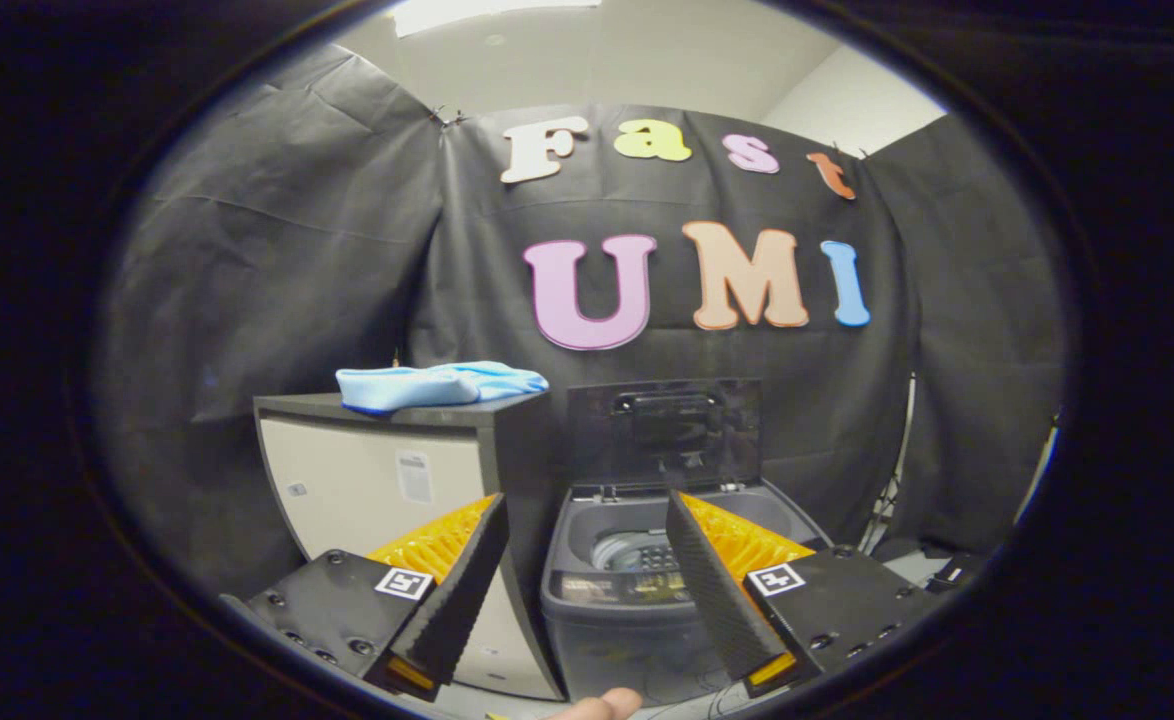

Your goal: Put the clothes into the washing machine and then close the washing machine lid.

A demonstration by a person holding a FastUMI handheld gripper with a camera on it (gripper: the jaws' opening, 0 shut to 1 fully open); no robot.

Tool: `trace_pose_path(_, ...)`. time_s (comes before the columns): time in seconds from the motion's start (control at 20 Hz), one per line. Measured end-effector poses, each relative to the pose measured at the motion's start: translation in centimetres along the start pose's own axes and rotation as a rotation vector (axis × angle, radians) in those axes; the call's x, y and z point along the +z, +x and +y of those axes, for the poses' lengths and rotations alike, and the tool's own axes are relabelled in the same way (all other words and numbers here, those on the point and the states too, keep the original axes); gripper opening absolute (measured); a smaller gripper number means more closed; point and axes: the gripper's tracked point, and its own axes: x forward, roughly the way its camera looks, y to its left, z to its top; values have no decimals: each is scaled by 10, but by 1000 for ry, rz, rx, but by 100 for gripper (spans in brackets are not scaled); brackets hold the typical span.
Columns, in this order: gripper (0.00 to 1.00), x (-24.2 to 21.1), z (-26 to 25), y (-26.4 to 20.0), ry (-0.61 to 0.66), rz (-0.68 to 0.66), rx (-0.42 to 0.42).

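A small grey top-loading washing machine (627,600) stands just ahead of my fingers, its dark lid (665,428) raised upright at the back and its drum (637,552) open. A folded light-blue cloth (439,385) lies on top of a dark cabinet (397,470) to the left of the machine, beyond my left finger. My gripper (584,525) is open, with nothing between its fingers. It hangs in the air short of the machine and below the level of the cloth.
The cabinet's pale front panel (377,490) faces me beside the machine. Black cloth walls close in behind and to both sides. A fingertip (602,705) shows below the gripper. Cables and dark gear (937,570) lie right of the machine.
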Motion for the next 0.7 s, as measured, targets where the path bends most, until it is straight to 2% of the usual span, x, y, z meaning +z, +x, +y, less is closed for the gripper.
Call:
trace_pose_path(0.4,98,90,96,87,15,-87,125)
trace_pose_path(0.55,99,100,127,124,26,-42,139)
trace_pose_path(0.7,99,88,160,157,-11,57,168)
